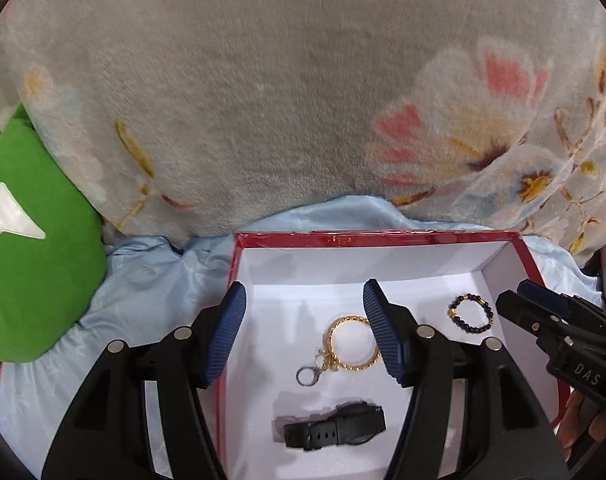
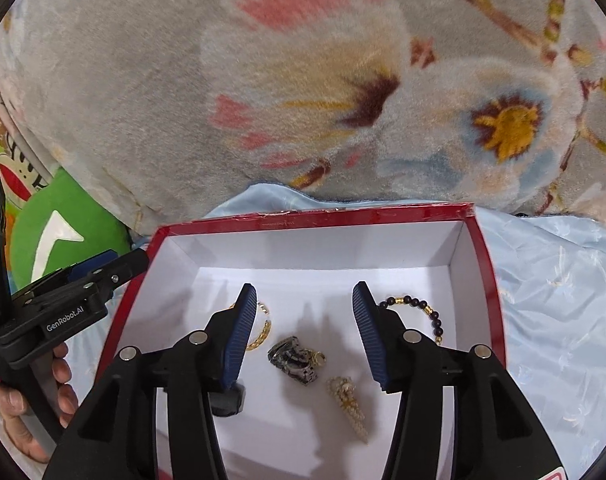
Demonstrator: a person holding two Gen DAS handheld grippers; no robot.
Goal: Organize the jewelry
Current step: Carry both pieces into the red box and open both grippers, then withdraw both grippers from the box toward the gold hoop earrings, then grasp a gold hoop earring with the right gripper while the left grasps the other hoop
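Both hand-held grippers are hovering over the open red cardboard box with a white inside (image 1: 383,237). The left gripper (image 1: 305,330) and the right gripper (image 2: 305,334) are standing partly open, gripping nothing. On the box floor are lying a gold chain bracelet (image 1: 353,346), a black strap watch (image 1: 335,426), a dark-and-gold bead bracelet (image 1: 471,312), a dark metallic trinket (image 2: 297,360) and a pearly gold clip (image 2: 349,404), all apart on the white floor.

Right tongs' finger (image 2: 239,336) hides part of gold bracelet (image 2: 263,332).
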